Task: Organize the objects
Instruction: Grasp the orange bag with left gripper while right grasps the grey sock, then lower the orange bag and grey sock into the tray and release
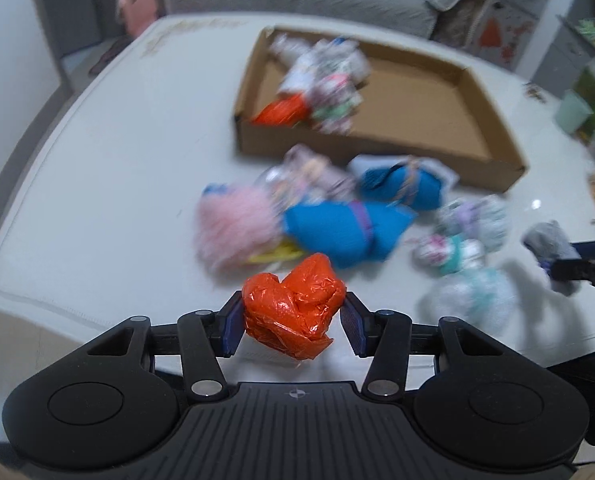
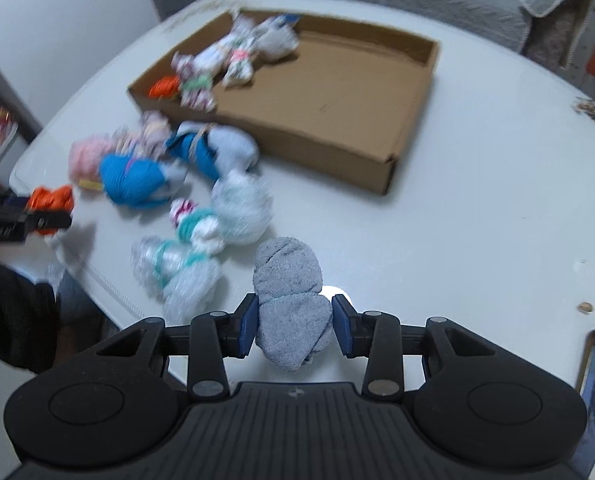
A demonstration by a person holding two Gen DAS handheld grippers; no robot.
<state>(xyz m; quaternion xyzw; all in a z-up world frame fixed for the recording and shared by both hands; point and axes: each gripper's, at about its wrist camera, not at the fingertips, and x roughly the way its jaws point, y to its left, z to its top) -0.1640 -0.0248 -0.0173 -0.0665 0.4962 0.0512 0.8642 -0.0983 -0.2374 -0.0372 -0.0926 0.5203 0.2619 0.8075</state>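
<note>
Black ribbed left gripper (image 1: 293,322), blue pads (image 1: 233,320), silver pivot screws

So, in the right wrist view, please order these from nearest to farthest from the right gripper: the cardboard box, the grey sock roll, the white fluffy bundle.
1. grey sock roll, held in the right gripper.
2. white fluffy bundle, ahead, slightly left.
3. cardboard box, far side of the table.

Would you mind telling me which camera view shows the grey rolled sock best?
The right wrist view: the grey rolled sock sits large and sharp between the right gripper jaws. The left wrist view shows it only small and blurred at the right edge.
</note>
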